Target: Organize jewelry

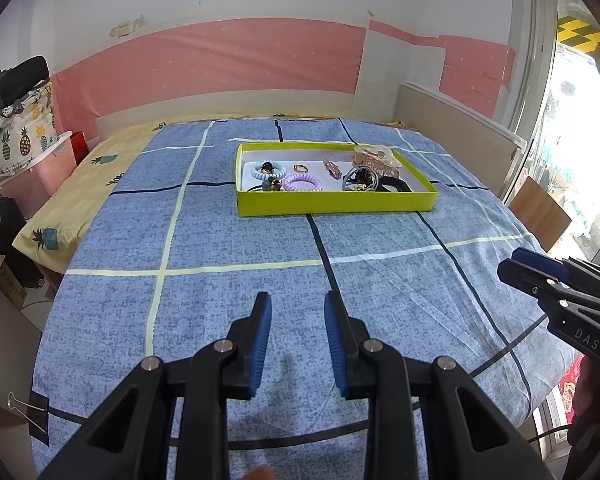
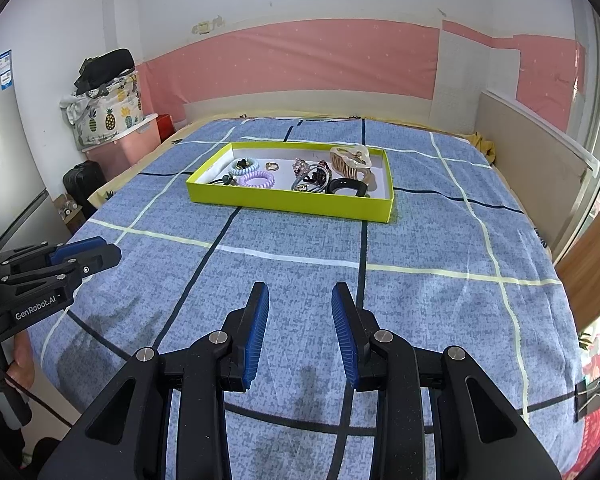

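Both grippers' fingers (image 1: 262, 320) hover well short of the jewelry tray (image 1: 332, 200)

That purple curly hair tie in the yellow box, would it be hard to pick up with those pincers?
Probably not. The purple spiral hair tie looks like a soft plastic coil, so it should squash and spring back. It seems light. Lying flat beside the pale blue one, it seems unlikely to roll, though its smooth coils might slip.

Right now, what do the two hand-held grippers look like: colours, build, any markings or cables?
Both are matte black plastic with silver pivot bolts and blue ribbed pads on the fingers. The left hand-held gripper reads "GenRobot.AI" in white on its side in the right wrist view, with a grey handle and a thin black cable. The right hand-held gripper shows pale "DAS" lettering in the left wrist view. No sleeves are visible.
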Demonstrator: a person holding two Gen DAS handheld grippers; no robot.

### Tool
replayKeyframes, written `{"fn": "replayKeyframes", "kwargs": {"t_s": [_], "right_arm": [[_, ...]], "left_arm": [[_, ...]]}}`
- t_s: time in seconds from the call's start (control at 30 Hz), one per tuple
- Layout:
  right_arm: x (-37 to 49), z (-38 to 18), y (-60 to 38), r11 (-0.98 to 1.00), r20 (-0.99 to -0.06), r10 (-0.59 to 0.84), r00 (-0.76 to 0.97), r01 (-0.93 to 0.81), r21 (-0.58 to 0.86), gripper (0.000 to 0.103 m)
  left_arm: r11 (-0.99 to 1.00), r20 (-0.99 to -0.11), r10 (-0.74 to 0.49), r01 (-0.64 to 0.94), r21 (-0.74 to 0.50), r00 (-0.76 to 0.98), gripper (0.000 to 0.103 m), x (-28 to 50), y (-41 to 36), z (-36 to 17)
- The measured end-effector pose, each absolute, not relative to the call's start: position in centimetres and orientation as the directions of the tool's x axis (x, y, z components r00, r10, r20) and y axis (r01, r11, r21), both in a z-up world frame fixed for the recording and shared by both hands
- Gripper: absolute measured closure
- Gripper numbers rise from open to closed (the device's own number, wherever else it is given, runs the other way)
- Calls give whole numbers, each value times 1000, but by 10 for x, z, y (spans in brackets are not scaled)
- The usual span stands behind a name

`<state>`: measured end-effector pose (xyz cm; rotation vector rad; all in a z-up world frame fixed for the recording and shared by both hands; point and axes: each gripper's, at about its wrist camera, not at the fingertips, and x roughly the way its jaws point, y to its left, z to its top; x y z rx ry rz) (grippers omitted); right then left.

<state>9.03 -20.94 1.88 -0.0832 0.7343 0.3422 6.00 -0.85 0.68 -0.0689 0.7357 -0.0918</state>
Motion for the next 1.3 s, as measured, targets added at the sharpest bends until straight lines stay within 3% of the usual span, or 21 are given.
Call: {"fn": "replayKeyframes", "kwargs": {"t_s": [1.3], "right_arm": [[88,19,-210,941,-671,278,687,-334,48,69]], "left_arm": [[998,-662,-56,37,-42,748,74,57,-17,6]]}}
